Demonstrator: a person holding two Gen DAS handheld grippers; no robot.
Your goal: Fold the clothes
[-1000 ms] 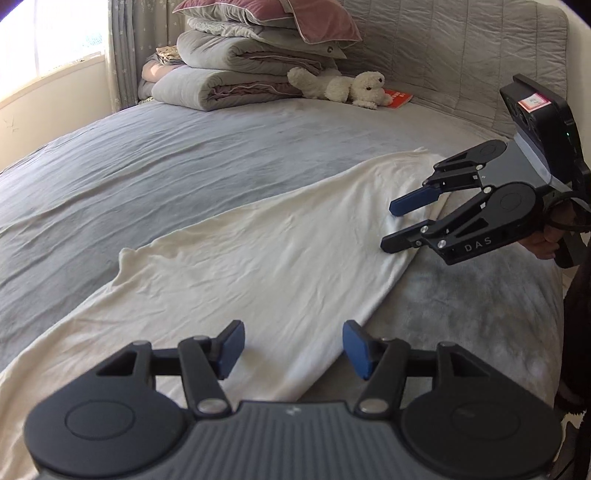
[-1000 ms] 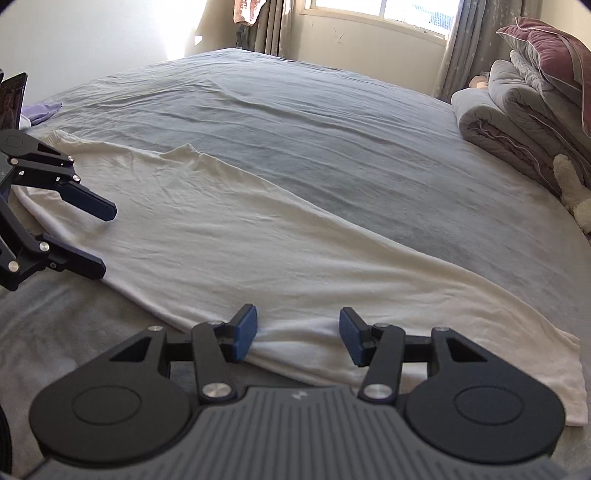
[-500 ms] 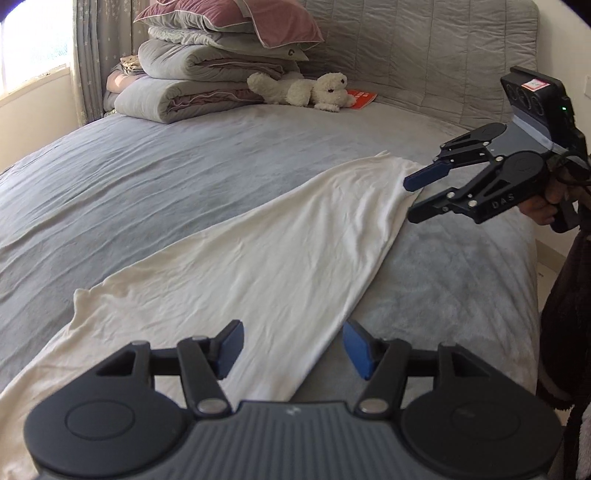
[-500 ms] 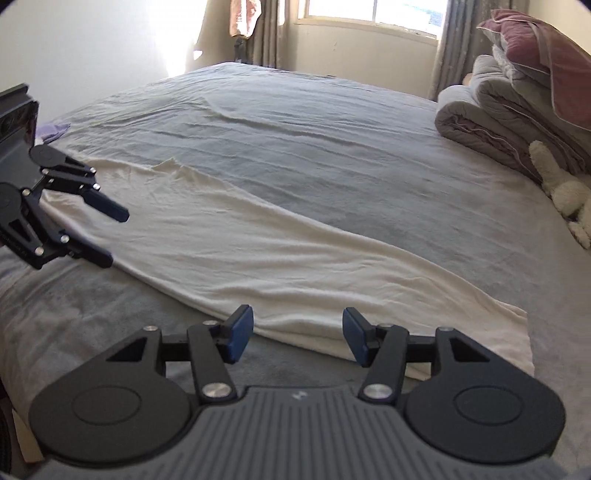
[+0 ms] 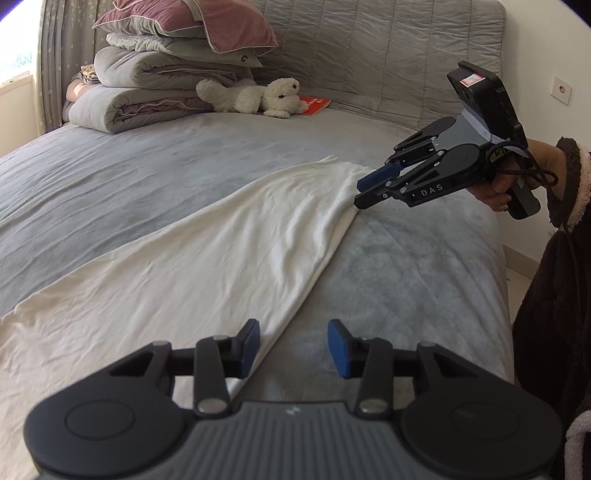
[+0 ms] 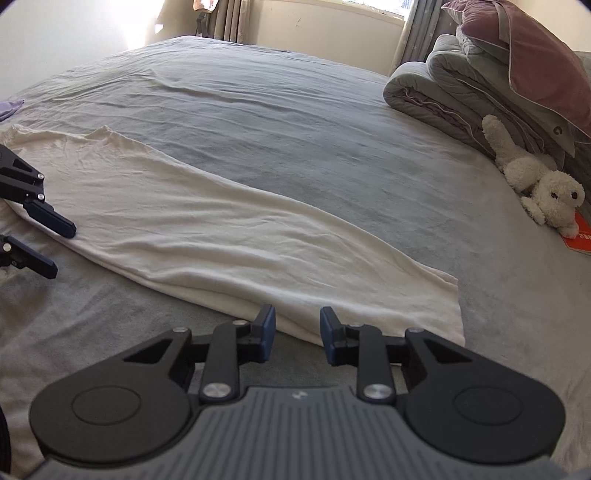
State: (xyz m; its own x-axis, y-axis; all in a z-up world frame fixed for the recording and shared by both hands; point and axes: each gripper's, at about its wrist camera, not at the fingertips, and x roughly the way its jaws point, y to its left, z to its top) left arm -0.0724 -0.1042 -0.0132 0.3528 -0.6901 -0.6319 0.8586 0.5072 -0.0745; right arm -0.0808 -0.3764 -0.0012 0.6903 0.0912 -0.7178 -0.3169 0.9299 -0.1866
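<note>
A long cream garment (image 5: 184, 266) (image 6: 221, 229) lies flat and diagonal across the grey bed (image 5: 110, 177). My left gripper (image 5: 293, 343) (image 6: 55, 245) hovers low at one end. Its jaws are closing, with the garment's near edge running between the blue pads, untouched. My right gripper (image 6: 297, 330) (image 5: 364, 190) sits at the other end, held by a person's hand (image 5: 498, 184). Its jaws are closing too, a narrow gap still showing, and the folded edge lies between the pads. The fabric puckers toward its tips.
Folded quilts (image 5: 147, 96) (image 6: 461, 92) with a mauve pillow (image 5: 207, 26) are stacked by the padded headboard (image 5: 369, 55). A white plush dog (image 5: 258, 98) (image 6: 543, 192) and a red booklet (image 5: 316, 105) lie beside them. A dark fleece sleeve (image 5: 561, 184) stands at the bed's side.
Both pairs of jaws have narrowed. The right gripper has slid along the garment's edge to its end by the headboard, and the fabric now gathers at its tips. The left gripper has shifted onto the near edge.
</note>
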